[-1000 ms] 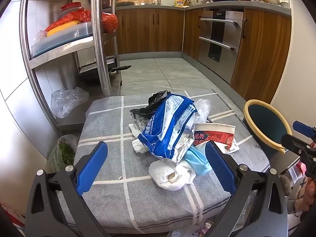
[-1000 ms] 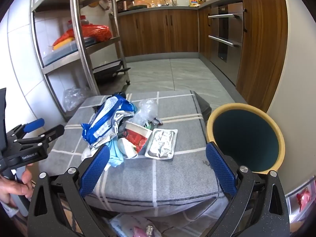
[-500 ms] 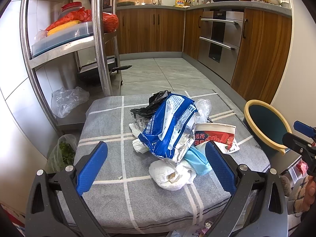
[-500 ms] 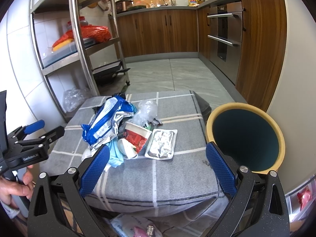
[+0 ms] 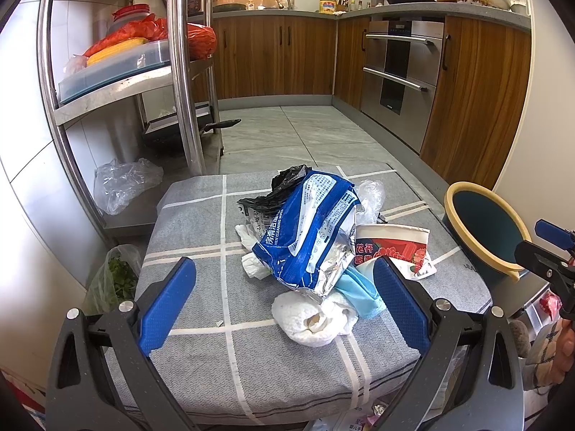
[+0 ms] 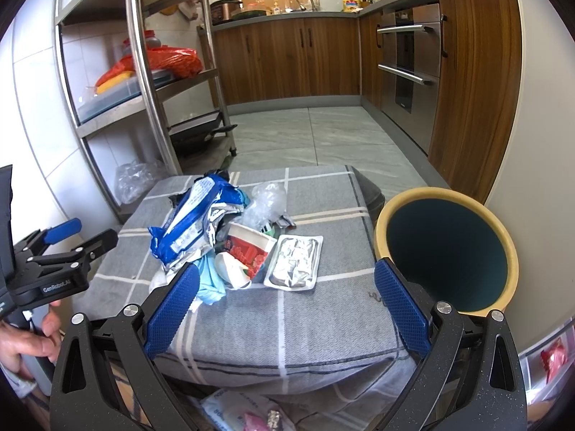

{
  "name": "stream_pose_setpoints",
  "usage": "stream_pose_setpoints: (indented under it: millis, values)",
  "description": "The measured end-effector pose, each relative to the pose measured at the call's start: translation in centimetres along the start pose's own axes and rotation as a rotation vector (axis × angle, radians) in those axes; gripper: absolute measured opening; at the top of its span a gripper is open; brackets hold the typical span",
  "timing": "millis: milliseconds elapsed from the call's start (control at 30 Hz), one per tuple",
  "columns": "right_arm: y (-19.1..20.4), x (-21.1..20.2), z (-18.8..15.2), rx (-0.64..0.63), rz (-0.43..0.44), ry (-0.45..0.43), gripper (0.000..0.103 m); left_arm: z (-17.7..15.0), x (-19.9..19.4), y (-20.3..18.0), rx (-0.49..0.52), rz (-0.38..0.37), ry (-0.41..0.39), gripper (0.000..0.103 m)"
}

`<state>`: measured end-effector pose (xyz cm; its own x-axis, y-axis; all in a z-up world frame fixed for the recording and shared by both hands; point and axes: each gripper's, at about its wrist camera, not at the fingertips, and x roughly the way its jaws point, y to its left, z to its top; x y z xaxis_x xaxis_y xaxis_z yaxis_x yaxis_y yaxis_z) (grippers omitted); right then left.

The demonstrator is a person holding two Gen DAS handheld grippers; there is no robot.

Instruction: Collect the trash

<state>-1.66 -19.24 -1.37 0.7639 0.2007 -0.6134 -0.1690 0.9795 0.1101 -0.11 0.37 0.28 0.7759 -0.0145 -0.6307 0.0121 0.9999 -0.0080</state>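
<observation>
Both grippers, left gripper [image 5: 284, 298] and right gripper [image 6: 285, 303], were held with fingers spread wide, gripping nothing. Trash pile [image 5: 312, 240] was heaped mid-cushion [image 5: 201, 222]; bin [image 6: 445, 251] stood just right.

Both tongs spread, nothing held

The left tongs [image 5: 284, 300] have their blue pads wide apart, gripping nothing. The right tongs [image 6: 285, 305] are spread just as wide and hold nothing. A hand [image 6: 25, 337] grips the left handle
</observation>
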Motion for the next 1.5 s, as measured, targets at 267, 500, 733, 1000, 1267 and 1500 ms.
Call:
stream_pose_setpoints:
  millis: [267,500,733,1000,1267,1500]
  values:
    - [0.0,0.0,0.0,0.001,0.001,0.000,0.097,0.0,0.0,0.0,0.001,0.001,-0.001,0.097]
    - [0.0,0.1,0.0,0.001,0.001,0.000,0.097,0.0,0.0,-0.1,0.001,0.000,-0.001,0.097]
    - [0.0,0.1,-0.1,0.002,0.001,0.002,0.097,-0.1,0.0,-0.1,0.000,0.002,-0.001,0.097]
    - [-0.1,0.1,-0.1,0.009,0.007,0.011,0.097,0.2,0.2,0.2,-0.015,-0.008,-0.001,0.097]
    - [-0.6,0.5,0.2,0.042,0.034,0.024,0.097,0.9,0.4,0.1,-0.022,-0.034,-0.014,0.097]
    - [-1.0,0.9,0.8,0.090,0.045,0.027,0.097,1.6,1.5,0.1,-0.023,-0.031,0.021,0.097]
